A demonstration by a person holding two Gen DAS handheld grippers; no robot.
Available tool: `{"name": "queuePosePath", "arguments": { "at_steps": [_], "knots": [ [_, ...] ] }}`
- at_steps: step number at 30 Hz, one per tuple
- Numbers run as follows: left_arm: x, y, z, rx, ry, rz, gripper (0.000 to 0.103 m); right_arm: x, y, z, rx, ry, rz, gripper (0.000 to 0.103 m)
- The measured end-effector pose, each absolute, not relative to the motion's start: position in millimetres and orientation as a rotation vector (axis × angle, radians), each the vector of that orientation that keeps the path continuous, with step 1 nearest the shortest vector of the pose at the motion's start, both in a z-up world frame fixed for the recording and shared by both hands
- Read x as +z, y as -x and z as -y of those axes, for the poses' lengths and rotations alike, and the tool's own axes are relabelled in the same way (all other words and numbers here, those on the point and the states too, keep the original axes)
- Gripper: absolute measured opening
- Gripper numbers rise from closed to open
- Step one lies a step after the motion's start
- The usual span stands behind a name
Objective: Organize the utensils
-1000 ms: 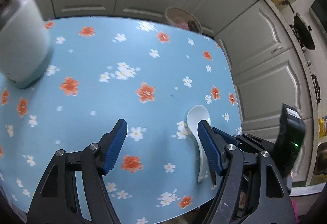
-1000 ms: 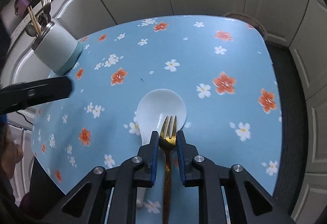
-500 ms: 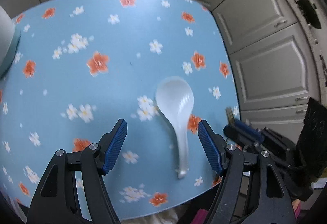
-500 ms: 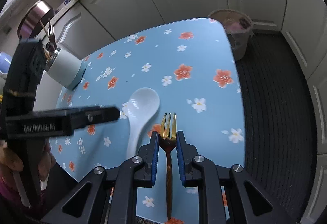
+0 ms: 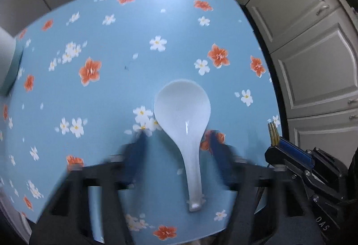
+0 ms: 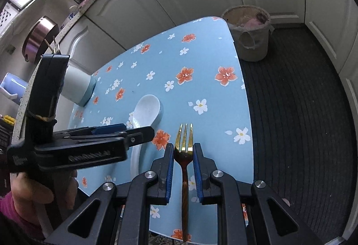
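Note:
A white ceramic spoon (image 5: pixel 184 124) lies on the blue flowered table (image 5: pixel 125 88), bowl away from me. My left gripper (image 5: pixel 176 139) is open with its fingers on either side of the spoon's neck, blurred by motion. My right gripper (image 6: pixel 183 151) is shut on a gold fork (image 6: pixel 184 144), tines pointing forward, held above the table's right edge; it also shows in the left wrist view (image 5: pixel 288 155). The spoon (image 6: pixel 146 110) and the left gripper (image 6: pixel 143 131) show in the right wrist view. A pale utensil holder (image 6: pixel 77 86) with a fork in it stands at the table's far left.
A waste bin (image 6: pixel 250 32) stands on the dark floor beyond the table's far corner. White cabinets line the back and right. A counter with a pot and racks is at the upper left.
My left gripper has moved right and down over the spoon and its fingers have narrowed around the neck. My right gripper has drawn back to the right with the fork.

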State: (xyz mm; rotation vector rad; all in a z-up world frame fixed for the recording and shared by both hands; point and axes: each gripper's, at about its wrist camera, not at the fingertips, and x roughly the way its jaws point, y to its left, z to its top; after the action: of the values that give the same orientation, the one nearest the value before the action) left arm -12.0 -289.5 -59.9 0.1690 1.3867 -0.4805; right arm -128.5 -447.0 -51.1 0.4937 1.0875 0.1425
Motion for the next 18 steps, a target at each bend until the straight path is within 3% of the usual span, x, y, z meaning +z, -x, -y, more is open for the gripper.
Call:
{"name": "queuePosePath", "arguments": {
  "at_steps": [4,6,18],
  "knots": [
    [-61,8,280,-0.551,-0.116,-1.389,0.018,-48,124,438,0.152,-0.468,-1.087,0.016],
    [-56,6,268,-0.579,-0.07,-1.371,0.004,-45,122,435,0.158,-0.462,-1.084,0.016],
    [-30,-4,216,-0.592,0.027,-1.31,0.001,-23,96,398,0.2,-0.379,-1.08,0.016]
  ]
}}
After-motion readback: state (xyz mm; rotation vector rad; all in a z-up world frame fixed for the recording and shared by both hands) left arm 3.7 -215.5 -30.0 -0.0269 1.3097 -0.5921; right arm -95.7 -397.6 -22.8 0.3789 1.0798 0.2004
